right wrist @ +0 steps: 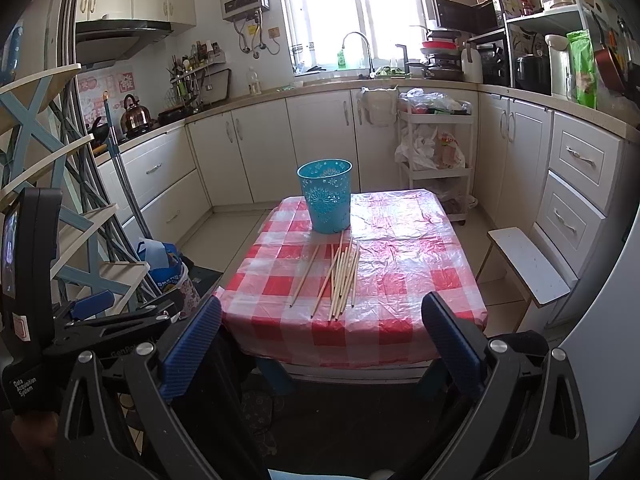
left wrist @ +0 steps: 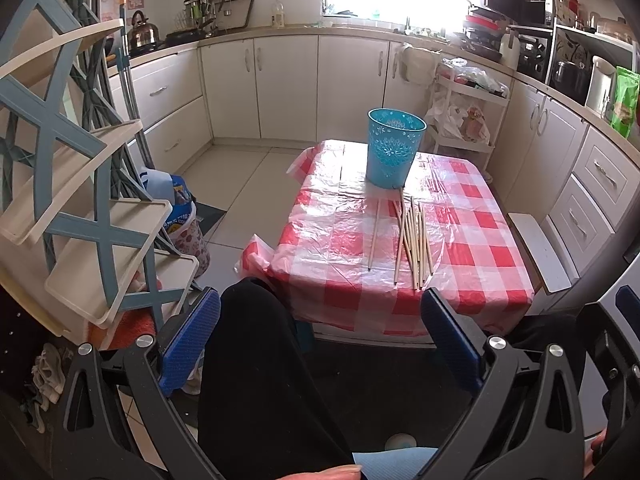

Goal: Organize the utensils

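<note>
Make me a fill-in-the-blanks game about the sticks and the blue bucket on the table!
1. The chopsticks lie on a tablecloth checked white and ____.
2. The blue bucket stands ____, its mouth facing up.
3. The left gripper and the right gripper both have their jaws ____.
4. Inside either gripper there is ____.

Missing words: red; upright; open; nothing

A small table (right wrist: 400,280) covered with a red-and-white checked plastic cloth (right wrist: 420,300) carries a blue perforated bin (right wrist: 326,202) standing upright at its far left and a loose cluster of wooden chopsticks (right wrist: 340,276) lying just near of it.
</note>
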Motion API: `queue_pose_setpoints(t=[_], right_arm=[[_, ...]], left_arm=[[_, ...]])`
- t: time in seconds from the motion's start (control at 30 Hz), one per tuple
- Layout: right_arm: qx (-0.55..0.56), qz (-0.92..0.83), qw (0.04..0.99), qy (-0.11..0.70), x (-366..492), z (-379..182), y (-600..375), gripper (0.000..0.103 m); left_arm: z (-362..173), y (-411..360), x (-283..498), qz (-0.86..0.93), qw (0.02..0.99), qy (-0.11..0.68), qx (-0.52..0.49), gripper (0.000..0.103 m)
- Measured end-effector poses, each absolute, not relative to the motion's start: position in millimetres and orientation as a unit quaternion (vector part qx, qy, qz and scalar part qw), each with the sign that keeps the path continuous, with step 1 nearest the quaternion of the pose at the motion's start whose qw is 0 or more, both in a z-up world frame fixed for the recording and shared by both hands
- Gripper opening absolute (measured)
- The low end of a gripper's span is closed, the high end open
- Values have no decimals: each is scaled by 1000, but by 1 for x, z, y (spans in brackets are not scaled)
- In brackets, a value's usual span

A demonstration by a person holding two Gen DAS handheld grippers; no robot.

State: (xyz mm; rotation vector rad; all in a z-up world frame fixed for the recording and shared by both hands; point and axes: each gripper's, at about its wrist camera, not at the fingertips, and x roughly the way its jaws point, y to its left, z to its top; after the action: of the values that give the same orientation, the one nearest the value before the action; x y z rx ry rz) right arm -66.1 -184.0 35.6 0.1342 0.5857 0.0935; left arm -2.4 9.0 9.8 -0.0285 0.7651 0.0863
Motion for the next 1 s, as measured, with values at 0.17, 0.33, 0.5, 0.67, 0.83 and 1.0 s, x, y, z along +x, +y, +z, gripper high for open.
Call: queue_pose_setpoints(t=[0.17, 0.33, 0.5, 0.67, 0.83, 1.0], right_arm=[[66, 46, 954, 288, -66, 36, -184, 96], [65, 42, 956, 283, -66, 37, -182, 96], [68, 34, 959, 273, -66, 40, -188, 96], [73, 26, 958, 274, -59, 37, -194, 96], [76, 20, 956, 283, -48, 29, -203, 96], [82, 15, 948, 306, -19, 8, -218, 96]], left_arm=[[13, 6, -4, 37, 930, 367, -5, 97], [14, -1, -6, 21, 928, 371, 10, 97], [5, -2, -9, 4, 920, 392, 1, 97], [-2, -6, -11, -15, 921, 389, 4, 97], [-6, -8, -3, -15, 920, 392, 9, 97], [-16, -6, 18, -14, 925, 379, 7, 97]])
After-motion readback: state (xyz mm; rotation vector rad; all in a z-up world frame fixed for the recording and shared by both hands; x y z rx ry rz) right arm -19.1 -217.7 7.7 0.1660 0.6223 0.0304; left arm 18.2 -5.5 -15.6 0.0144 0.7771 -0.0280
